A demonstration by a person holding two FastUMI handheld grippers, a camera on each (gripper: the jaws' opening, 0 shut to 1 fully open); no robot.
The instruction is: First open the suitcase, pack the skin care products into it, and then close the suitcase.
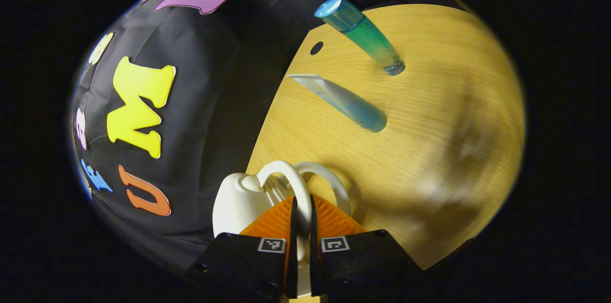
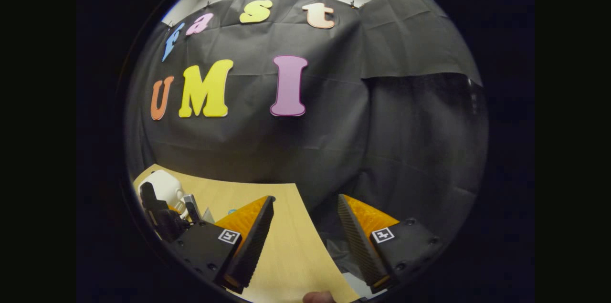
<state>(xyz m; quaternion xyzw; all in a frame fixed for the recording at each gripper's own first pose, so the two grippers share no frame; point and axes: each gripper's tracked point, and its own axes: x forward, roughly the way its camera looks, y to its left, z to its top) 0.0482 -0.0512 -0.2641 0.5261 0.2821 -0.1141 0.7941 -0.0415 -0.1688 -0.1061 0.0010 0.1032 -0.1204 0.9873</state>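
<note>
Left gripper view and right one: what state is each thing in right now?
Left claw: shut on the white handle.
Right claw: open, holding nothing.
Green-blue bottle: capped, standing on the table.
Blue tube: standing cap-down on the table, untouched.

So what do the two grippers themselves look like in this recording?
Each gripper, left and right, has two wedge-shaped fingers with ridged faces, mounted on black blocks fastened with screws. Each block carries a small square black-and-white marker.

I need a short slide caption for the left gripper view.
Left gripper shut on white handle; two blue-green tubes lie on the wooden table.
</note>
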